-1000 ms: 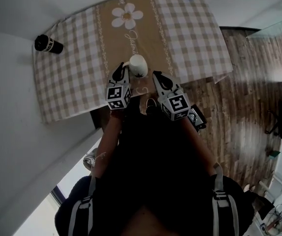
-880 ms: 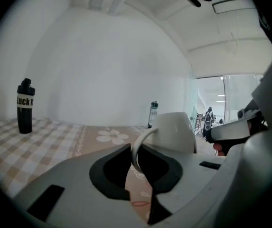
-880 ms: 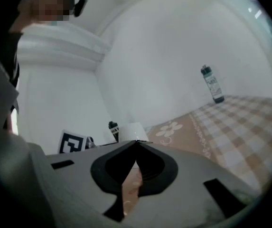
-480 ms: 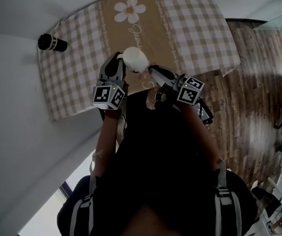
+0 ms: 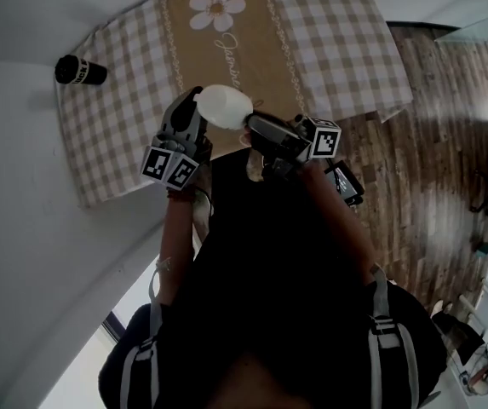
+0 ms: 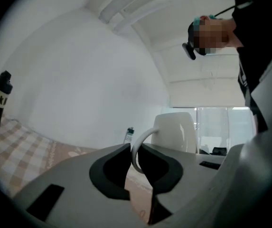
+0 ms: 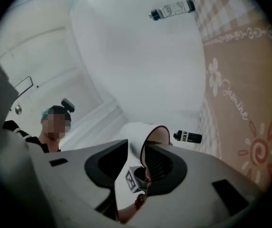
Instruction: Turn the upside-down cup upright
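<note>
smooth white round-bodied cup (image 5: pixel 225 105), held in the air above the checked tablecloth (image 5: pixel 329 49). left gripper (image 6: pixel 133 148) pinches its thin loop handle (image 6: pixel 143 137). right gripper (image 7: pixel 135 151): jaws opening, cup rim between them.

Looks like a home dining corner, folks: past the fingers (image 5: pixel 182 113) of the left gripper (image 5: pixel 196 99) spreads a checked tablecloth (image 5: pixel 329 49) with a printed daisy (image 5: pixel 216 11). A black bottle (image 5: pixel 80 71) sits well off to their left, wood-plank floor (image 5: pixel 431 169) runs to their right, and plain white walls (image 5: pixel 14 186) close it in.
</note>
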`<action>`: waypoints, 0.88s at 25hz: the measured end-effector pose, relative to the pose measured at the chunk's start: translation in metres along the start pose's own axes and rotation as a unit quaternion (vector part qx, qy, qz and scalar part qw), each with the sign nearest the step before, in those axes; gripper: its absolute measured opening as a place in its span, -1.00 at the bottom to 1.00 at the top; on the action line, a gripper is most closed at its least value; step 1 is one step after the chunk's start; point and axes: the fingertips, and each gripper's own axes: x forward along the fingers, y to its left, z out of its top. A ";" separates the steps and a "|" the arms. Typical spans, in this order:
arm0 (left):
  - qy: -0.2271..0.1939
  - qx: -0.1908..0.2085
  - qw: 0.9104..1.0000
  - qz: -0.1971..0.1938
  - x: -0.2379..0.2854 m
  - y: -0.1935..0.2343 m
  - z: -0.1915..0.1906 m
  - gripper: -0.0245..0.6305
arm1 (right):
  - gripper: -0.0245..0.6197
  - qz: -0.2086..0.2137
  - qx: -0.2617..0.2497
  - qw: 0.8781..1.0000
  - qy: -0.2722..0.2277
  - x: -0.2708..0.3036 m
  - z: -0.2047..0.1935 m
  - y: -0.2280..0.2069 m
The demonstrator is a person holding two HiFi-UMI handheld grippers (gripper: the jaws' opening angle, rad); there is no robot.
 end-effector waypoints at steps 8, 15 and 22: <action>-0.015 -0.024 0.998 -0.058 0.006 -0.007 0.001 -0.81 | -0.72 0.050 -0.065 0.996 0.019 0.016 0.001 0.024; -0.036 -0.105 0.988 -0.105 0.001 -0.012 -0.012 -0.79 | -0.79 0.045 -0.162 0.983 0.068 0.028 -0.011 0.042; -0.022 -0.062 0.982 -0.178 -0.019 -0.037 -0.006 -0.64 | -0.83 0.061 -0.251 0.949 0.180 0.025 -0.048 0.069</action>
